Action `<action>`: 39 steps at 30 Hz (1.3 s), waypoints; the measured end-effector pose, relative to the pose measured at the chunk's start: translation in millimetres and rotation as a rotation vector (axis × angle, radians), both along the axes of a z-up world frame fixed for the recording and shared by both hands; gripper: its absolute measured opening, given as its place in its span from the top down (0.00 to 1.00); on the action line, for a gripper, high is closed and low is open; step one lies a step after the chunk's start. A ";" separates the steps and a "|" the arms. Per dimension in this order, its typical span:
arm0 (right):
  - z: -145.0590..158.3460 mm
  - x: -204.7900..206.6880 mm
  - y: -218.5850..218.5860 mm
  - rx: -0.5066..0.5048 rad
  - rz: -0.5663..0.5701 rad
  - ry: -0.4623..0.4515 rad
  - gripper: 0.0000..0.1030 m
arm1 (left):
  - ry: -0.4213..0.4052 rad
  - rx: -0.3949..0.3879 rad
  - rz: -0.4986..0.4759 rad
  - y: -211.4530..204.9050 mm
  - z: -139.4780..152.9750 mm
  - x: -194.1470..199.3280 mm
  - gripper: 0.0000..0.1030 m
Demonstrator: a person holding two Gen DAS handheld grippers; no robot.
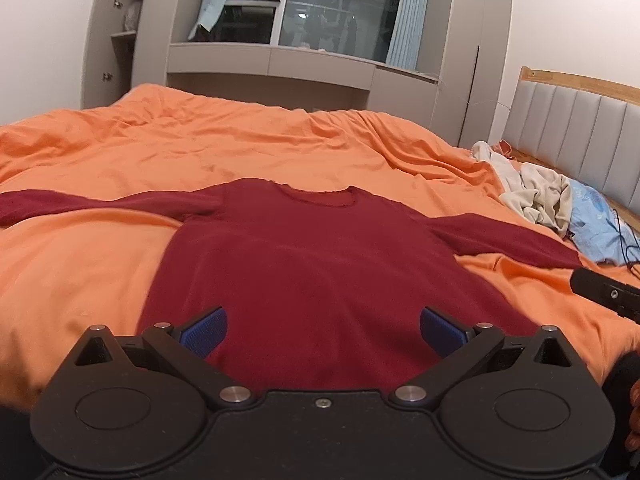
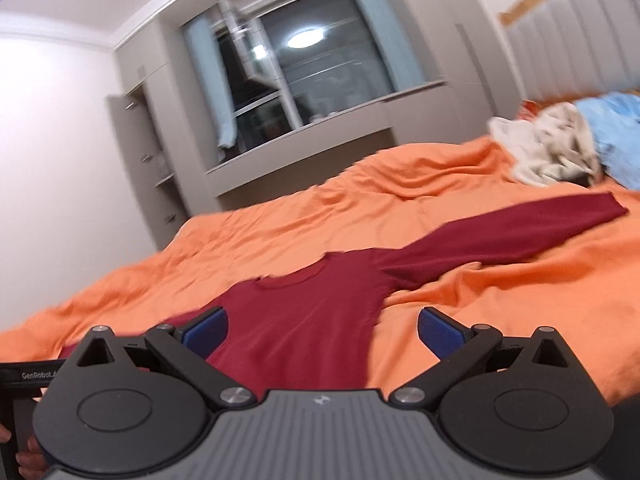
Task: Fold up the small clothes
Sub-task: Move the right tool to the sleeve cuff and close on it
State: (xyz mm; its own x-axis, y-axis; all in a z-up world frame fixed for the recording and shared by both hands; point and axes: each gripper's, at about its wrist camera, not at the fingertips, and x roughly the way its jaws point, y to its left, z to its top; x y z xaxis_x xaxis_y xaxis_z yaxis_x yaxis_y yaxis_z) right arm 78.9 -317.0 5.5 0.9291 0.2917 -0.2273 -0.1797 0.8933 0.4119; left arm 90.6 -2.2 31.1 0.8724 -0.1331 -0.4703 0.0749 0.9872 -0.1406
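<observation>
A dark red long-sleeved top (image 1: pixel 304 264) lies flat on the orange bedcover (image 1: pixel 200 148), collar away from me, both sleeves spread out sideways. My left gripper (image 1: pixel 323 334) is open and empty, held over the top's lower hem. My right gripper (image 2: pixel 322 334) is open and empty, over the top's right side (image 2: pixel 312 320) near the hem; the right sleeve (image 2: pixel 500 236) stretches out to the right. A part of the right gripper shows at the right edge of the left wrist view (image 1: pixel 604 292).
A pile of cream and light blue clothes (image 1: pixel 560 204) lies at the right by the padded headboard (image 1: pixel 580 132), also in the right wrist view (image 2: pixel 560 148). A black cable (image 1: pixel 624 248) runs beside it. A window and grey cabinets stand behind the bed.
</observation>
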 end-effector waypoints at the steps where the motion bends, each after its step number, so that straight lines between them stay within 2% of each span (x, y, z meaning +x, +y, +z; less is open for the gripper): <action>1: -1.4 5.2 -5.8 0.008 -0.020 0.005 0.00 | 0.006 0.003 -0.005 -1.3 2.9 8.6 0.00; 9: -5.6 58.9 -61.4 0.105 -0.173 0.093 0.00 | 0.021 0.096 -0.067 -15.3 20.7 92.3 0.00; 16: -4.7 119.2 -124.1 0.173 -0.334 0.127 0.00 | 0.080 0.075 -0.051 -15.3 11.7 170.2 0.00; 19: -3.4 149.1 -149.3 0.168 -0.408 0.202 0.00 | 0.092 0.069 -0.036 -14.7 0.9 192.1 0.00; 22: -9.9 172.2 -169.3 0.196 -0.467 0.243 0.00 | 0.100 0.065 -0.012 -11.5 -12.4 203.2 0.01; 26: -24.2 202.4 -186.0 0.244 -0.545 0.315 0.00 | 0.123 0.113 0.064 -9.8 -22.4 216.7 0.00; 28: -34.4 216.2 -194.1 0.272 -0.572 0.337 0.00 | 0.146 0.101 0.072 -6.0 -26.4 222.7 0.00; 32: -53.4 235.7 -208.0 0.288 -0.636 0.354 0.01 | 0.219 0.063 0.075 1.7 -35.9 230.4 0.00; 34: -61.9 241.4 -216.2 0.304 -0.676 0.344 0.08 | 0.242 0.046 0.073 4.9 -40.1 231.0 0.00; 39: -74.7 249.9 -234.4 0.298 -0.760 0.293 0.16 | 0.271 0.056 0.066 3.7 -46.8 230.6 0.00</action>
State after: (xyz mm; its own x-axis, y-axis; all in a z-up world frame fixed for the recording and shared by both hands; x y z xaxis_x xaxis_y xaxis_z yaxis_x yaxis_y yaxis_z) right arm 328.8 -551.4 -69.2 0.8125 -0.2988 -0.5005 0.5718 0.5755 0.5846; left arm 321.2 1.5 -15.6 0.7198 -0.0474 -0.6926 -0.0225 0.9955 -0.0915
